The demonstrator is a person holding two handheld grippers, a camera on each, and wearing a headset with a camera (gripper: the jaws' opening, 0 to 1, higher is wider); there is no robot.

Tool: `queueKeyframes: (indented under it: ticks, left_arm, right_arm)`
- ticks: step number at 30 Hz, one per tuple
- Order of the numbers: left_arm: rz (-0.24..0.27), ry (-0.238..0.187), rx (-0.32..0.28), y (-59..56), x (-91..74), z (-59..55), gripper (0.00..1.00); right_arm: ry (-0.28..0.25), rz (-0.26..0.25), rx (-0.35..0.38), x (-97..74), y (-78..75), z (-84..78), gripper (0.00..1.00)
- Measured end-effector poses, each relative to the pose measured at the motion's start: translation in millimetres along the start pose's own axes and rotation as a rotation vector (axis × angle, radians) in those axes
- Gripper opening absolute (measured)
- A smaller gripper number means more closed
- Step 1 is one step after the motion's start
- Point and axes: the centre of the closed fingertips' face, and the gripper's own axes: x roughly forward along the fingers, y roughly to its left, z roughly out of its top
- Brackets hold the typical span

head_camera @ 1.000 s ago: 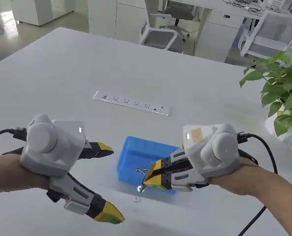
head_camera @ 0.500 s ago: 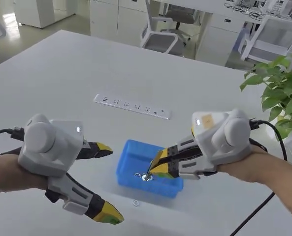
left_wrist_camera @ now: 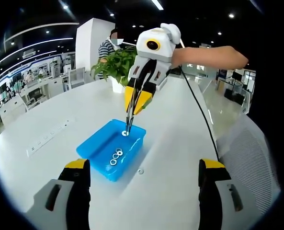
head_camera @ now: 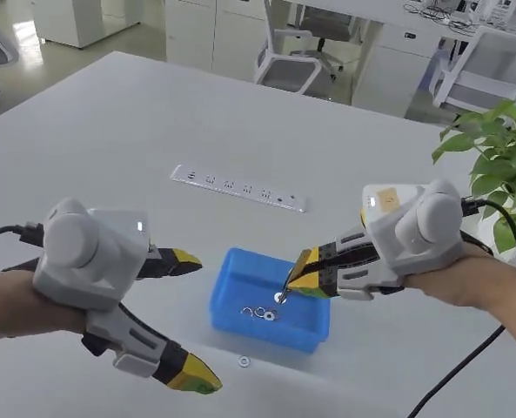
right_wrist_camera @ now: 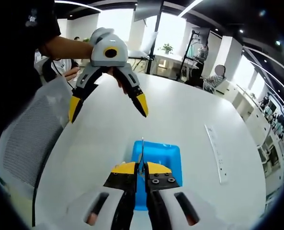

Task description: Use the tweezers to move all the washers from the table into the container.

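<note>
3 washers (head_camera: 259, 313) lie in the blue container (head_camera: 225, 287). A 4th washer (head_camera: 280, 298) looks pinched at the tip of the tweezers (head_camera: 284, 289), just above the container floor, not dropped yet. My right gripper (head_camera: 304, 277) is clamped tight on the tweezers. Last washer (head_camera: 244, 360) sits on the table (head_camera: 110, 131), just in front of the container. My left gripper (head_camera: 195, 320) is spread wide, empty. Approx. one more trip after this, I reckon.

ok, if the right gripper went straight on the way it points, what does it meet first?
Likely the floor of the blue plastic container: the right gripper, shut on thin metal tweezers, aims down into it, near the small metal washers there. Depth is unclear.
</note>
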Motion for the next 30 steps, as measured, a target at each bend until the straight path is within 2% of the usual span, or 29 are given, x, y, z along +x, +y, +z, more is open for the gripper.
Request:
queueKeyframes:
  ticks: [13,25,30]
  left_arm:
    - [0.008,-0.018,-0.014,2.2,-2.2,3.0,0.99]
    - [0.004,-0.029,-0.032,4.0,-0.3,4.5,0.99]
    - [0.018,-0.036,-0.045,6.6,-1.6,5.9,0.99]
  right_arm:
    - [0.050,-0.009,0.024,10.7,-9.6,-36.7,0.06]
    - [0.064,-0.022,0.057,23.7,-15.3,-58.3,0.06]
    - [0.073,-0.021,0.063,29.6,-14.1,-66.3,0.06]
